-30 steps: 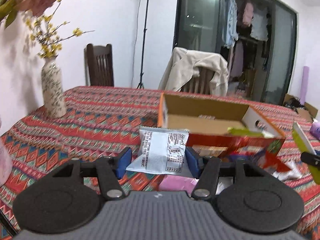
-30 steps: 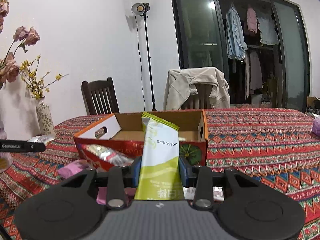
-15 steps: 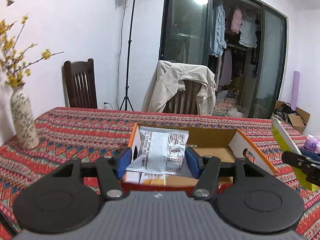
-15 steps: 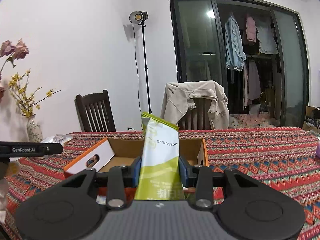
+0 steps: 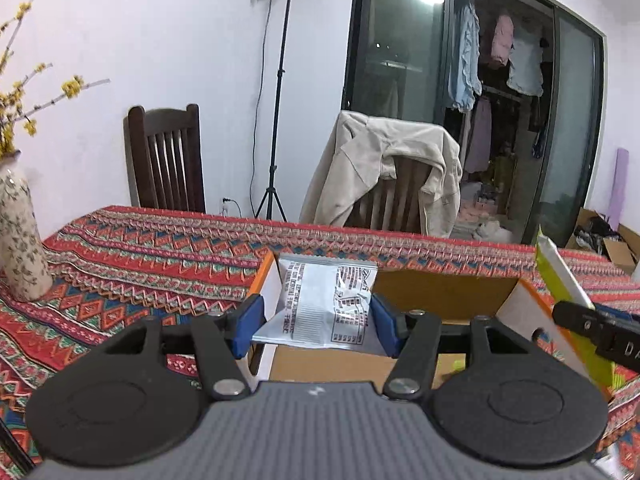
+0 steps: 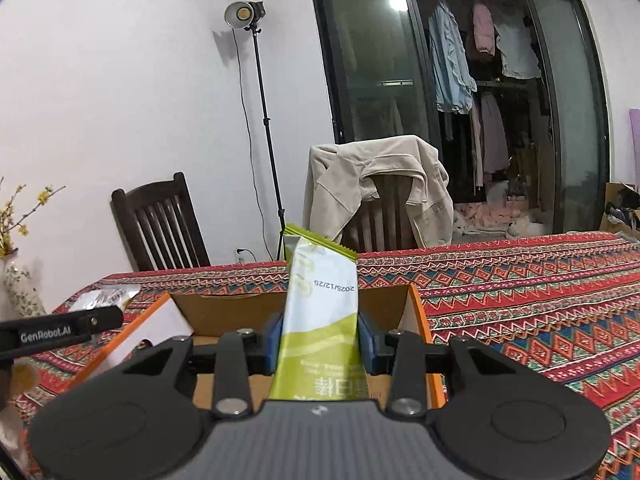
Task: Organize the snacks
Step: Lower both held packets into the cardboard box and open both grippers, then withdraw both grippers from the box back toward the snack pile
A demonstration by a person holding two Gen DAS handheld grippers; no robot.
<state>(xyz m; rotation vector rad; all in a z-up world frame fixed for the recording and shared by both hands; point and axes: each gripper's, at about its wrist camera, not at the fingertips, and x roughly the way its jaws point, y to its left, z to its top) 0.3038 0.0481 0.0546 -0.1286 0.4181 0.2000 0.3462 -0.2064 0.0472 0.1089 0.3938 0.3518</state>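
Observation:
My left gripper [image 5: 316, 326] is shut on a silver snack packet [image 5: 320, 304] with black print, held over the left end of an open cardboard box [image 5: 440, 292]. My right gripper [image 6: 320, 346] is shut on a tall green and white snack packet [image 6: 320, 312], which stands upright above the right half of the same box [image 6: 224, 312]. The left wrist view catches the green packet [image 5: 560, 280] and the right gripper's black finger at the right edge. The left gripper's black finger and the silver packet [image 6: 104, 296] show at the left edge of the right wrist view.
The box sits on a table under a red patterned cloth [image 6: 520, 300]. A flowered vase [image 5: 20, 240] with yellow blossoms stands at the far left. Behind the table are a dark wooden chair [image 5: 166, 160], a chair draped with a beige jacket [image 5: 384, 172] and a light stand [image 6: 256, 120].
Both grippers have travelled forward with their packets, from in front of the box to over its open top. The loose snacks in front of the box have dropped out of view.

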